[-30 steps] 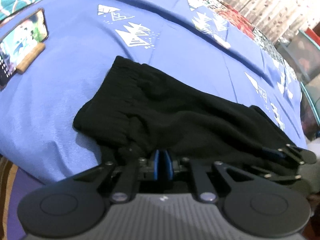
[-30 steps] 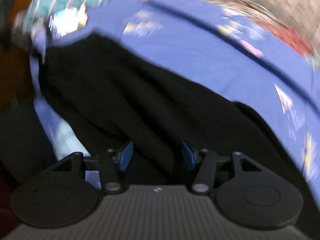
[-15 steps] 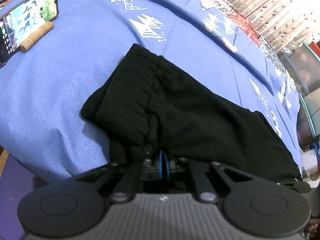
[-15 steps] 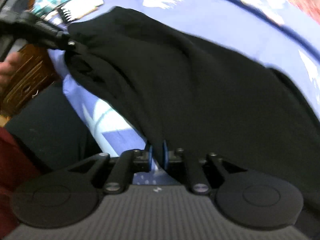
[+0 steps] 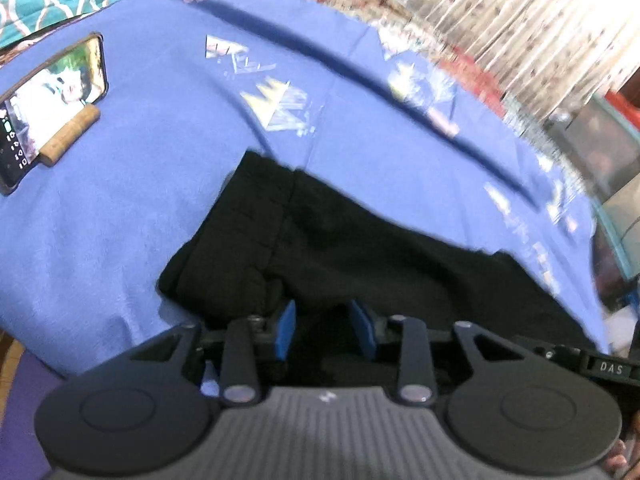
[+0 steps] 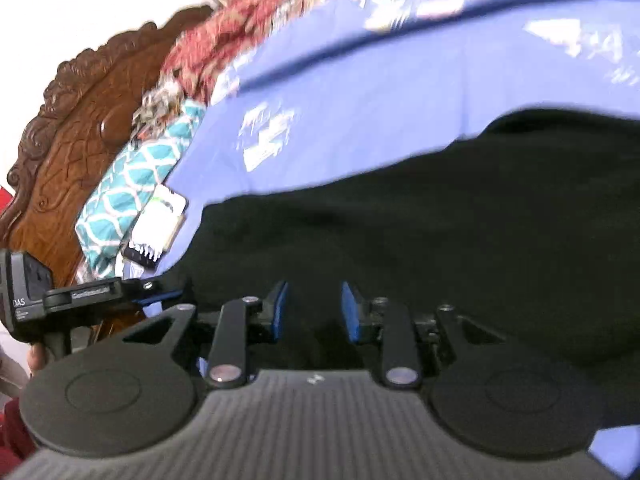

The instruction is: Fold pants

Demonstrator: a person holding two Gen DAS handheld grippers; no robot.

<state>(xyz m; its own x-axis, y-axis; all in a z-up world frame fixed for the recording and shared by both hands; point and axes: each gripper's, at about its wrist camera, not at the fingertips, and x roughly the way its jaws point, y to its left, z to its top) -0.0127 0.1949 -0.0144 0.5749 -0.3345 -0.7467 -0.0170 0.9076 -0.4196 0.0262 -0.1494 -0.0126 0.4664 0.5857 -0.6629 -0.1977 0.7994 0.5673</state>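
the black pants (image 5: pixel 360 248) lie folded near the front edge of the blue bed sheet (image 5: pixel 160 140). to do it well, flatten the fold before the next one. the left gripper (image 5: pixel 325 334) and right gripper (image 6: pixel 312 312) are both open, holding nothing, just above the cloth.

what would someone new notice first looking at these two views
The black pants lie in a dark heap on the blue bedsheet, filling the near middle of both views. The left gripper and right gripper both sit open at the cloth's near edge. A lit phone rests on the sheet at far left, and a carved wooden headboard stands behind.
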